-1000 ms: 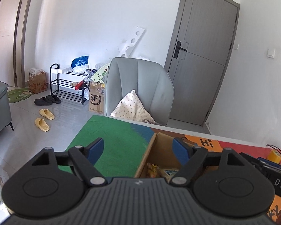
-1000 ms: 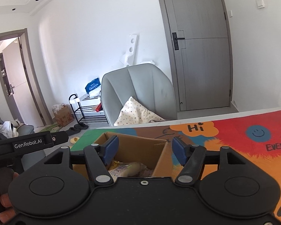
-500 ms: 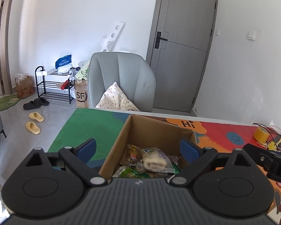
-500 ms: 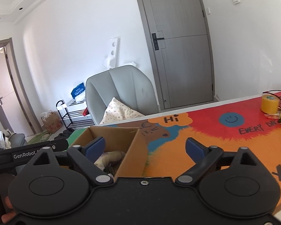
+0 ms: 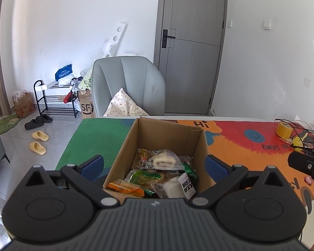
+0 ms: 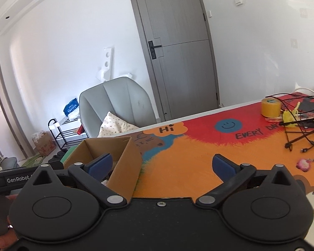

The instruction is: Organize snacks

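An open cardboard box [image 5: 163,138] is sitting on the desk [image 5: 236,152], on its colourful printed cover, toward the desk's left side where the green patch is meeting the orange one. Wrapped snacks [image 5: 157,173] are lying heaped inside it: a clear-wrapped roll [image 5: 164,161] on top, a green packet [image 5: 145,176] below it, an orange packet [image 5: 125,188] at the near left corner and a white one with black print [image 5: 186,185] at the near right.

The left gripper [image 5: 155,166] is hovering over the near end of the box, its jaws having just been opening and now spread wide. One blue pad is standing outside the box's left wall and the other outside its right wall, so the box and its snacks are lying between them, with neither pad pressing on anything.

The right gripper [image 6: 161,165] is also gaping wide, its jaws having just been opening too. In the right wrist view its left pad [image 6: 99,165] is showing in front of the box [image 6: 123,163], while the other pad is standing over bare orange cover. Only the box's right-hand wall is falling between them; nothing is being gripped. Whether that left pad is touching the cardboard cannot be told.

Toward the desk's far right corner a yellow tape roll [image 6: 271,107] is standing upright beside a tangle of black cables [image 6: 299,129]. A grey chair [image 5: 127,85] with a spotted cushion [image 5: 124,106] is standing beyond the desk's far edge.
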